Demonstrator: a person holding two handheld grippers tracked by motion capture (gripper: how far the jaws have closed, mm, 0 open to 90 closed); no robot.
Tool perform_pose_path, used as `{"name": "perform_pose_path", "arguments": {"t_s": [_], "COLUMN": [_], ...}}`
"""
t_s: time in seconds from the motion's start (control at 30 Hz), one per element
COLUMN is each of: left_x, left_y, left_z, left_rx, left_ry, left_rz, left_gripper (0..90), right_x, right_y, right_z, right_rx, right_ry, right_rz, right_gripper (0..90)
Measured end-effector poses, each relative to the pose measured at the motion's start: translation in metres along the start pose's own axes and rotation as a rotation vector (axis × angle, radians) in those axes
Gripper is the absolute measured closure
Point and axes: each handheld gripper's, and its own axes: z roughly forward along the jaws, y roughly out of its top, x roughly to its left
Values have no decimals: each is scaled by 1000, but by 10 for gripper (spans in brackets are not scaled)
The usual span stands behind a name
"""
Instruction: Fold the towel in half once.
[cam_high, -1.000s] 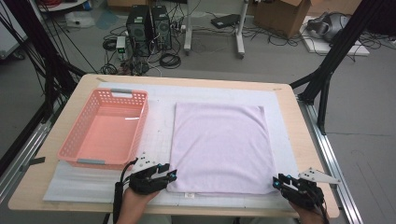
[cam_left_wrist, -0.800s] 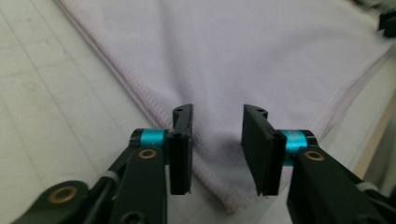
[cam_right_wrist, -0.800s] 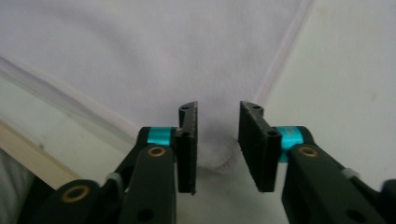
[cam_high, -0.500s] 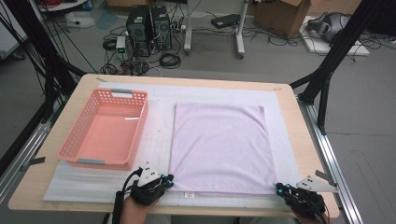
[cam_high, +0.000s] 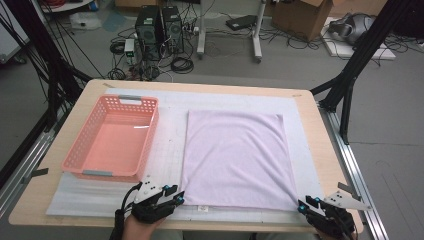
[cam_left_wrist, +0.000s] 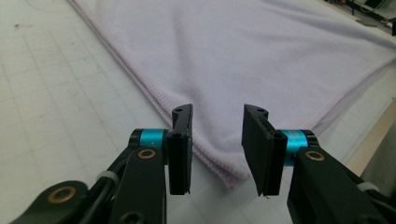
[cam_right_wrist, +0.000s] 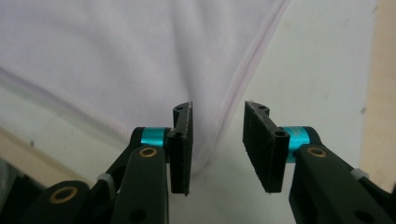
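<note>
A big light purple cloth (cam_high: 235, 160) lies flat on a white mat (cam_high: 170, 150) on the desk (cam_high: 320, 135). The cloth is in the middle of the mat, a bit to the right. To the left of the cloth sits a pink basket (cam_high: 112, 137) with holes in its sides. The basket and the cloth are apart, with a strip of white mat between them.

The left gripper (cam_high: 176, 199) is at the near left corner of the cloth. A hand (cam_high: 142, 225) holds it from the near edge of the desk. In the left gripper view, the left gripper (cam_left_wrist: 217, 147) has its two black jaws wide apart, with a clear gap. The corner of the cloth (cam_left_wrist: 243, 65) lies on the mat between the jaws. The jaws are not squeezing it, and it holds nothing.

The right gripper (cam_high: 303, 206) is at the near right corner of the cloth. In the right gripper view, the right gripper (cam_right_wrist: 217, 147) is also wide open. The cloth's (cam_right_wrist: 116, 56) corner comes down into the gap, close to the left jaw. I cannot tell if that jaw touches the cloth. It is not pinched.

Beyond the desk, on the floor, there are black computer boxes (cam_high: 159, 25) and lots of cables.
</note>
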Motion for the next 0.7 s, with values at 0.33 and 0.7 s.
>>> {"name": "perform_pose_path", "arguments": {"t_s": [0.33,0.7], "left_x": [-13,-6], "left_y": [-8,-15], "left_z": [9,-11], "left_rx": [83,32], "left_ry": [70,16], "left_rz": [84,61], "left_gripper": [892,776], "right_x": [-6,-20], "right_y": [11,33], "right_z": [24,66], "right_rx": [-29,-19], "right_ry": [-54,-27], "right_rz": [31,112], "right_gripper": [691,723]}}
